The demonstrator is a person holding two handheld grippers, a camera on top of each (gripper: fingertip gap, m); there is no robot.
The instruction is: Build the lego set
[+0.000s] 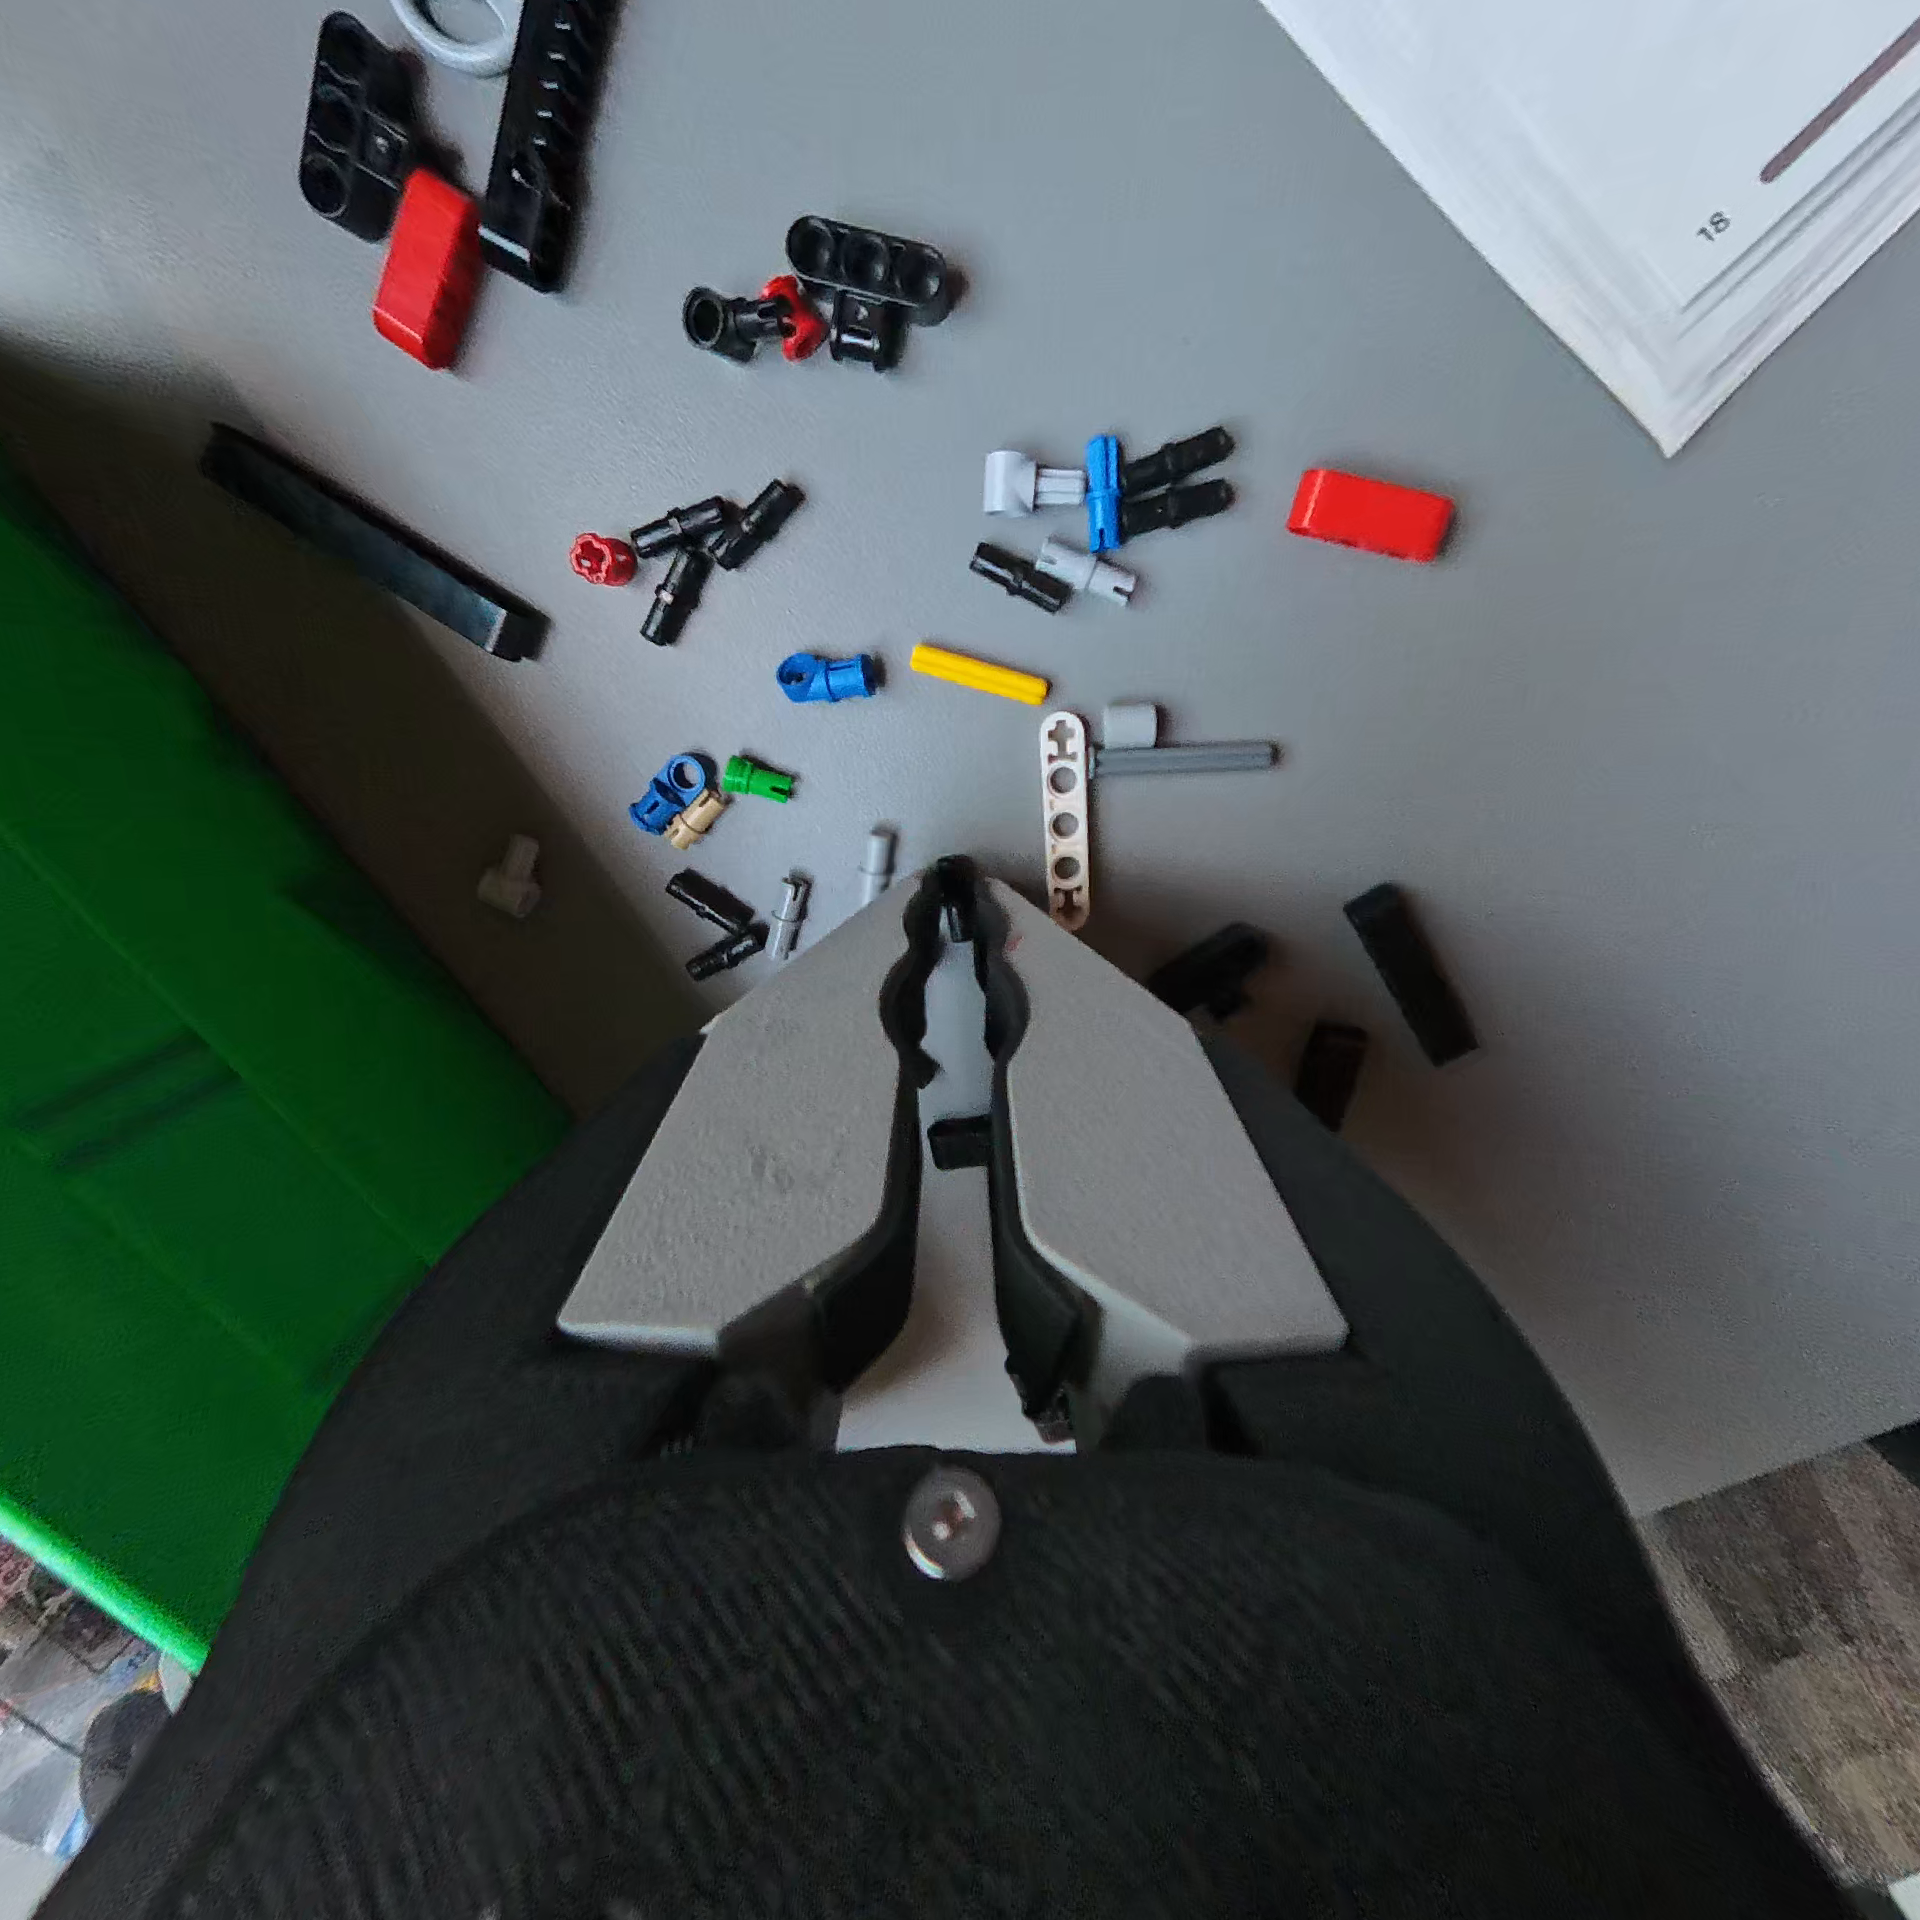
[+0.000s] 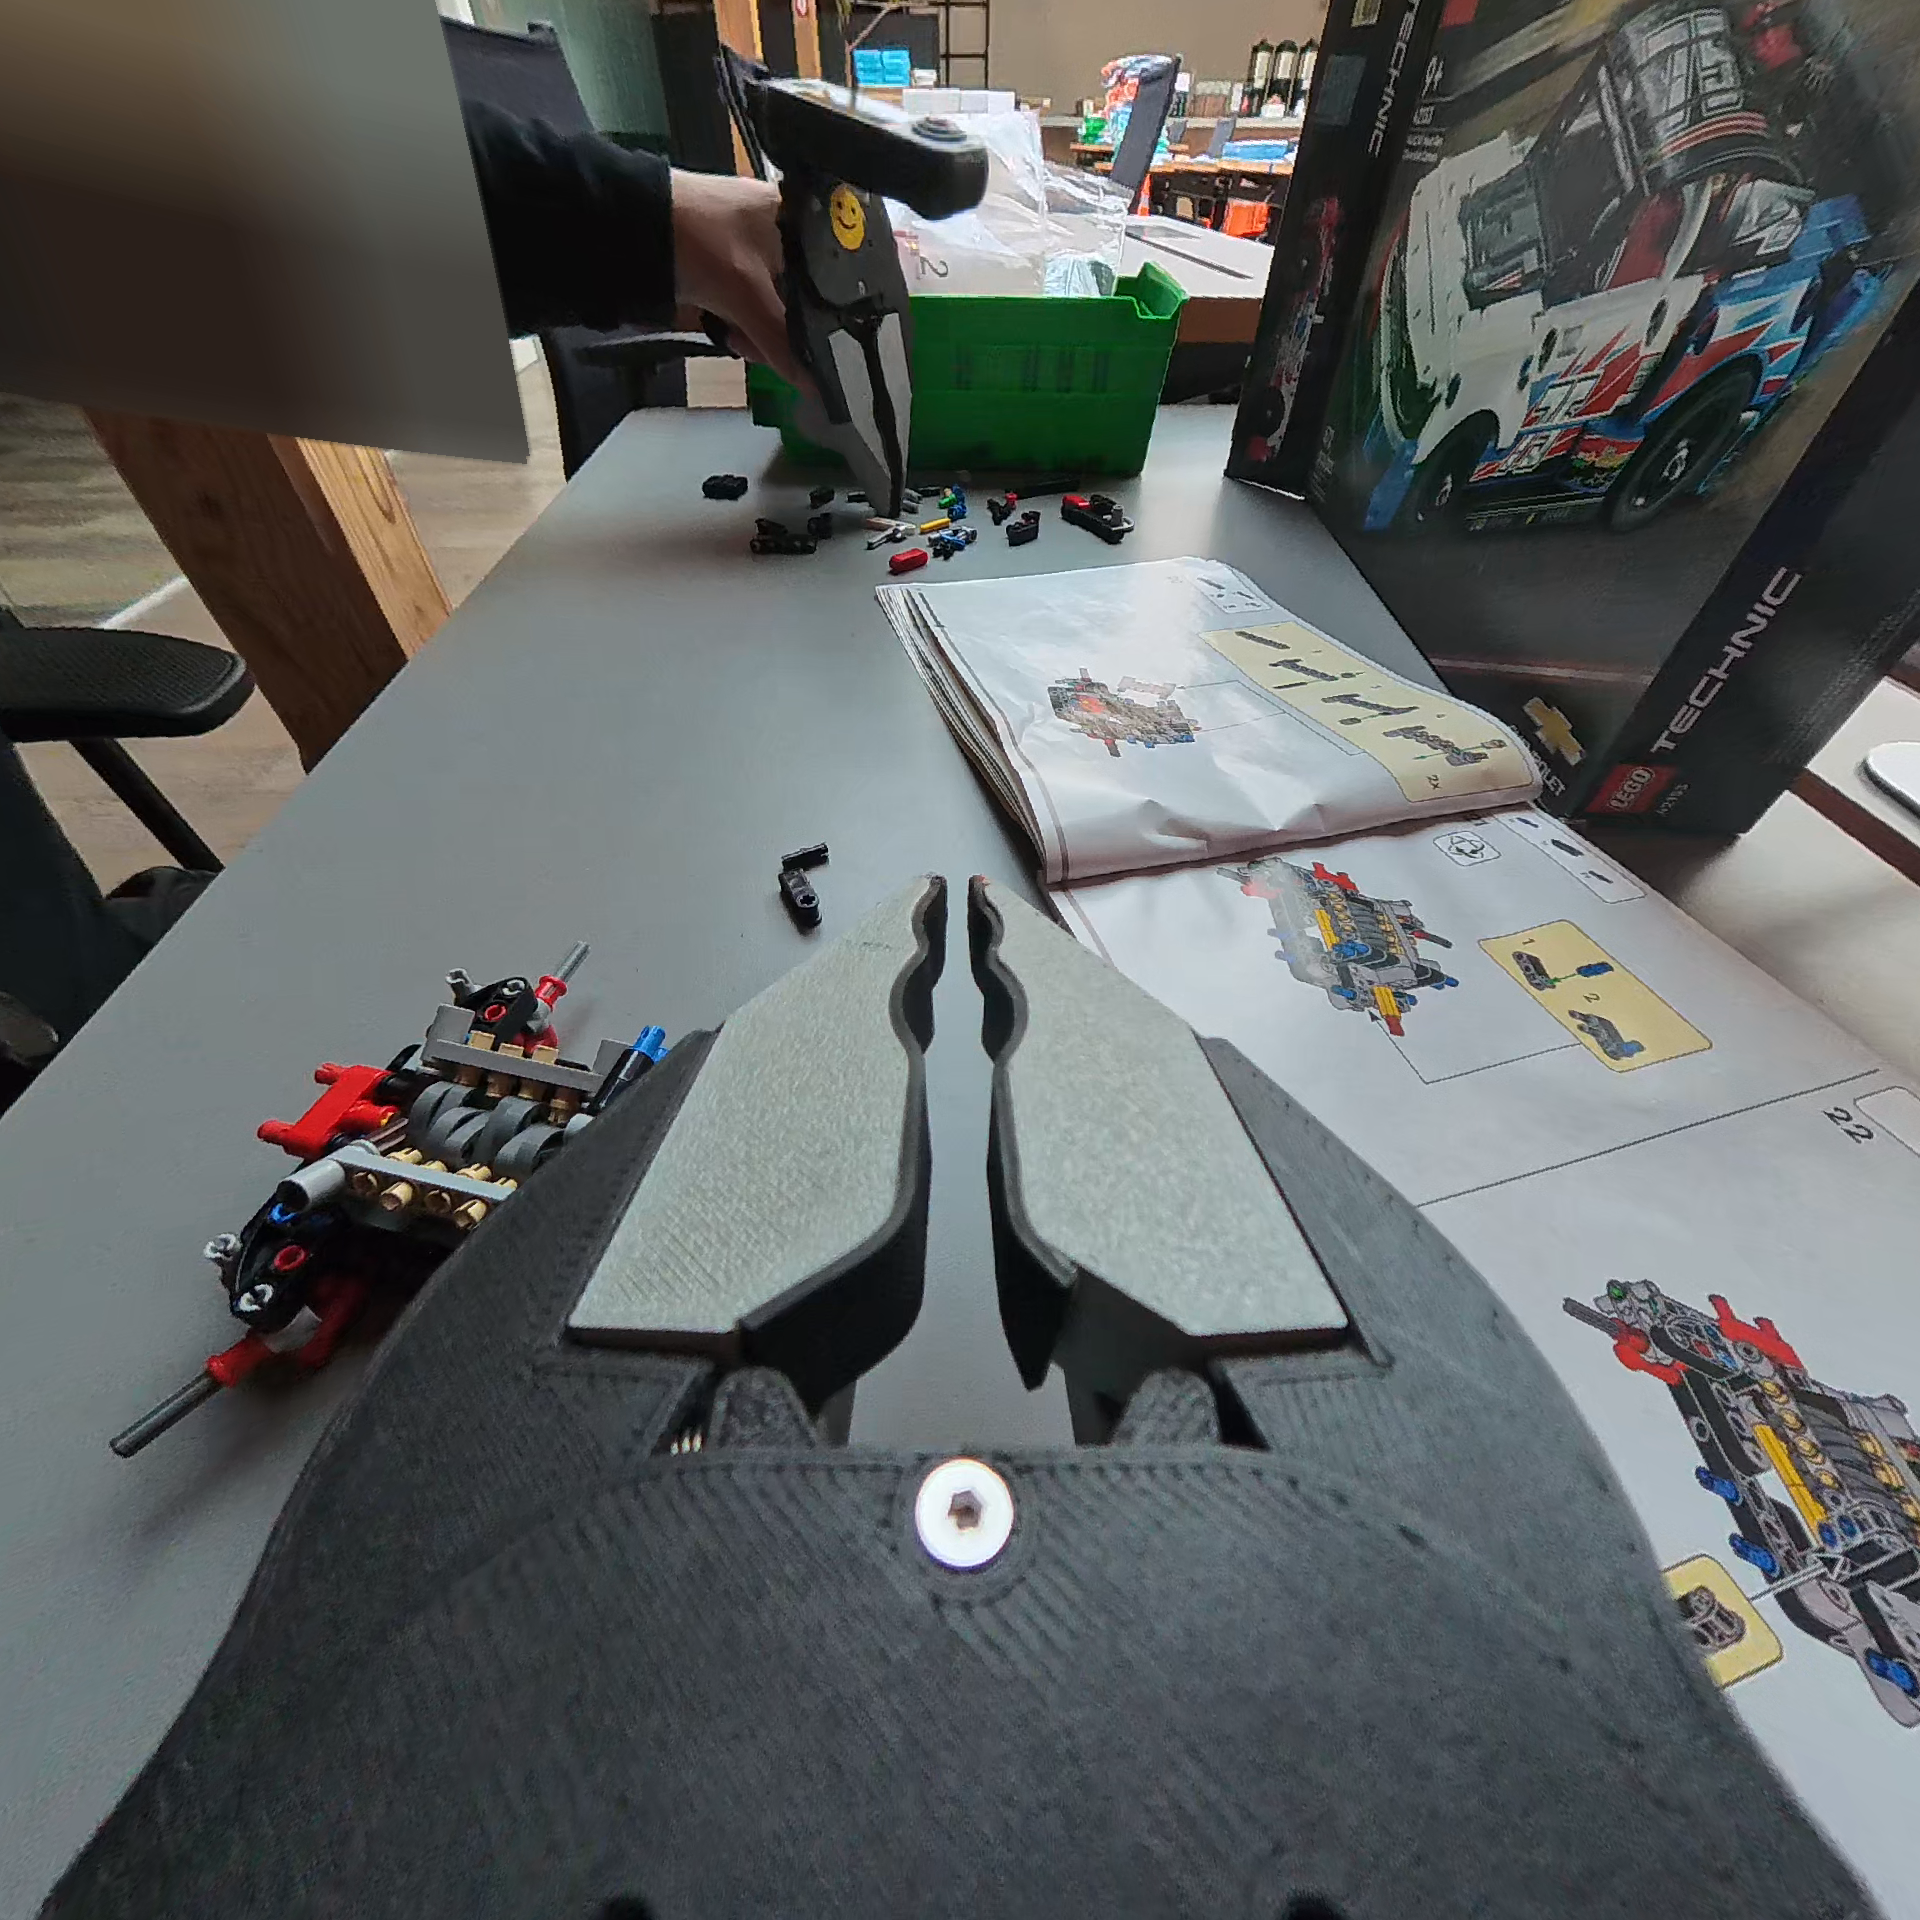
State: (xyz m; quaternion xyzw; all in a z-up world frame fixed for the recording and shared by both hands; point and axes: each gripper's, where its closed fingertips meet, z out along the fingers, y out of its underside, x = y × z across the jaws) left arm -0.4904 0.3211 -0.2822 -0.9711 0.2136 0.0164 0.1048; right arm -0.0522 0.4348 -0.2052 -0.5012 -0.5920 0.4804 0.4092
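My left gripper [image 1: 951, 883] points down over a scatter of loose Lego parts on the grey table [image 1: 1558, 727] and is shut on a small black pin [image 1: 952, 916] at its tips. A white thin beam [image 1: 1064, 821], a yellow axle [image 1: 979, 673] and blue connectors [image 1: 828, 676] lie just beyond it. The left gripper also shows far off in the right wrist view [image 2: 888, 494], held by a hand. My right gripper [image 2: 958, 888] is shut and empty, low over the table. A partly built engine assembly [image 2: 436, 1132] lies to its left. Two small black pieces [image 2: 802, 883] lie just ahead.
A green bin [image 2: 1039, 384] stands behind the parts pile [image 2: 935, 525] and fills the left of the left wrist view [image 1: 208, 1039]. An open instruction booklet [image 2: 1195, 717] lies to the right. The set's box [image 2: 1610, 364] stands at the far right. Chairs stand left of the table. About 45 centimetres separates my left fingertips from my right. My left gripper is the nearer one to the yellow axle [image 1: 979, 673]: about 4 centimetres, against 45 centimetres.
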